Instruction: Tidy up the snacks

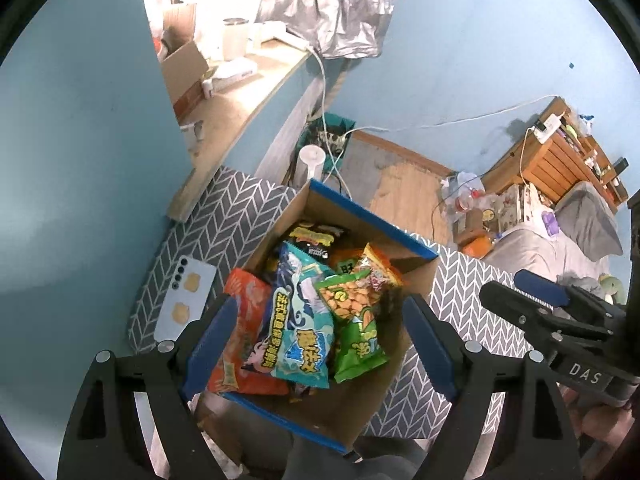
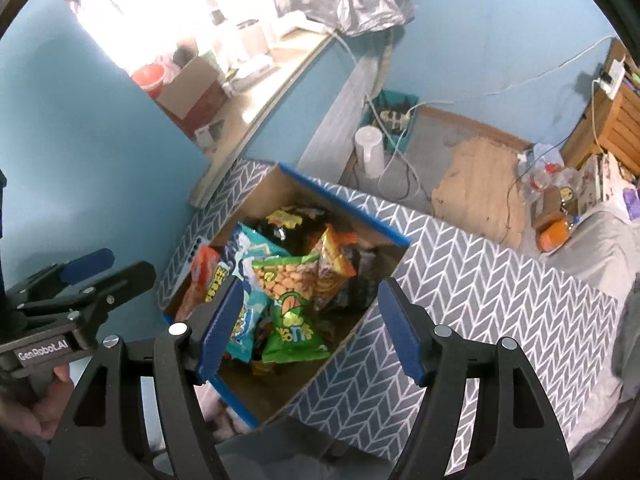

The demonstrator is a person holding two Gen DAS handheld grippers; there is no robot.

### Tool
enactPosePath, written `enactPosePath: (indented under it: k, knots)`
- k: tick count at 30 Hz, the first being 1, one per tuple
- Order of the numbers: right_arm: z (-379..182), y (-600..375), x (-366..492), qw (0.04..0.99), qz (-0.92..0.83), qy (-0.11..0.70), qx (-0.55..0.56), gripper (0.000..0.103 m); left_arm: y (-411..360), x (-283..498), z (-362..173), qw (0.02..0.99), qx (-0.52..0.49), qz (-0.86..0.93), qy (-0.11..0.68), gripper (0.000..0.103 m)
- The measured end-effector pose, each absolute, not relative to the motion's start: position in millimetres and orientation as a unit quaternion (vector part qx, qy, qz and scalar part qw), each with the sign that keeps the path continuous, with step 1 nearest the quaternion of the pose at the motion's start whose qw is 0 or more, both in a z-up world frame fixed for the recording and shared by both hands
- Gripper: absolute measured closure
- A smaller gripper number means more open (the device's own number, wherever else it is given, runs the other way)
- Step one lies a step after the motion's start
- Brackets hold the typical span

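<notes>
- Left claw (image 1: 320, 344) gapes wide, empty, above the snack-filled cardboard box (image 1: 416, 280).
- Right claw (image 2: 308, 328) open, empty; green peanut bag (image 2: 286, 280) below it.

Box (image 1: 412, 280): brown matt cardboard, blue-edged rim.
Snack bags (image 1: 304, 320): glossy printed plastic film.
Worktop (image 2: 480, 280): matt cloth, herringbone print.
Left tool (image 1: 320, 344): matt black plastic, ribbed blue pads.

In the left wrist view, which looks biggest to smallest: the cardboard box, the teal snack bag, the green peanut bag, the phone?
1. cardboard box
2. teal snack bag
3. green peanut bag and phone look about alike, so I won't rank them.
</notes>
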State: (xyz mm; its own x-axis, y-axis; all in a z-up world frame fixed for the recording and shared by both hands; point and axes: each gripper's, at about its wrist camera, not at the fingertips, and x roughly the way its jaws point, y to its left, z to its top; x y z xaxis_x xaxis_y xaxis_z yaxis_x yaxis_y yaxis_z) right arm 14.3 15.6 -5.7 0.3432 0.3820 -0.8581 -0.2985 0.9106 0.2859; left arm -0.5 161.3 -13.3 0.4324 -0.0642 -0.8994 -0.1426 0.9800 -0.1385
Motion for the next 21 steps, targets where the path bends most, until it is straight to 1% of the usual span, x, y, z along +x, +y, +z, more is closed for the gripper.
enactPosePath:
  k: [1, 9, 21]
  knots:
    - [-2, 13, 13, 0.821, 0.207, 0.53, 0.04, 0.03, 159, -1, -11, 0.842, -0.094, 0.022, 0.531, 0.017]
    - [13, -6, 7, 0.831, 0.197, 0.518, 0.048, 0.029, 146, -1, -4, 0.842, -0.088, 0.02, 0.532, 0.017]
    - [13, -30, 4, 0.832, 0.185, 0.521, 0.051, 0.029, 131, -2, -4, 0.837, -0.08, 0.017, 0.542, 0.017]
